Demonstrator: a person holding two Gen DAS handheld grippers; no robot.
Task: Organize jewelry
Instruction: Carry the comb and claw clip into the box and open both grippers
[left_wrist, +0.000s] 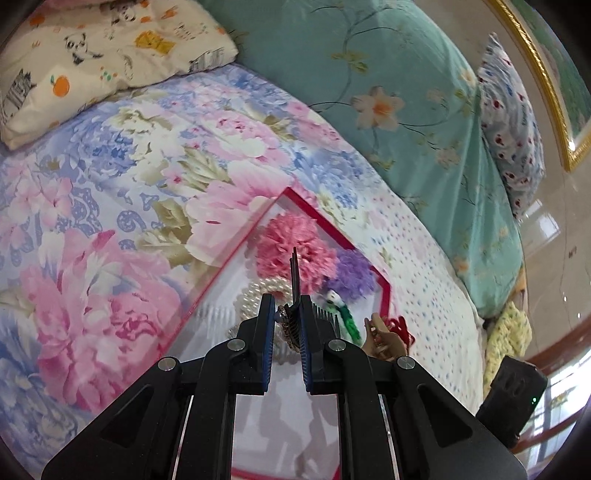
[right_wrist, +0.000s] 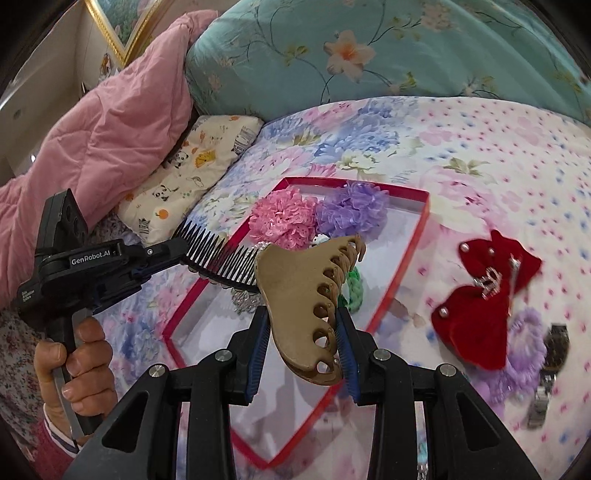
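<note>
A red-edged white box (right_wrist: 410, 254) lies on the bed, also in the left wrist view (left_wrist: 236, 254). Inside it are a pink scrunchie (right_wrist: 282, 218), a purple scrunchie (right_wrist: 352, 210), a pearl strand (left_wrist: 258, 295) and a green hair tie (right_wrist: 355, 291). My left gripper (left_wrist: 287, 314) is shut on a black hair comb (right_wrist: 218, 258), held over the box. My right gripper (right_wrist: 301, 321) is shut on a tan claw clip (right_wrist: 310, 295), above the box. A red bow (right_wrist: 480, 299), a lilac scrunchie (right_wrist: 524, 354) and a watch (right_wrist: 554, 350) lie on the sheet to the right.
A teal floral duvet (right_wrist: 369, 55) is piled at the back. A pink quilt (right_wrist: 103, 122) and a panda-print pillow (right_wrist: 192, 162) lie at the left. The floor (left_wrist: 554, 240) shows beyond the bed edge.
</note>
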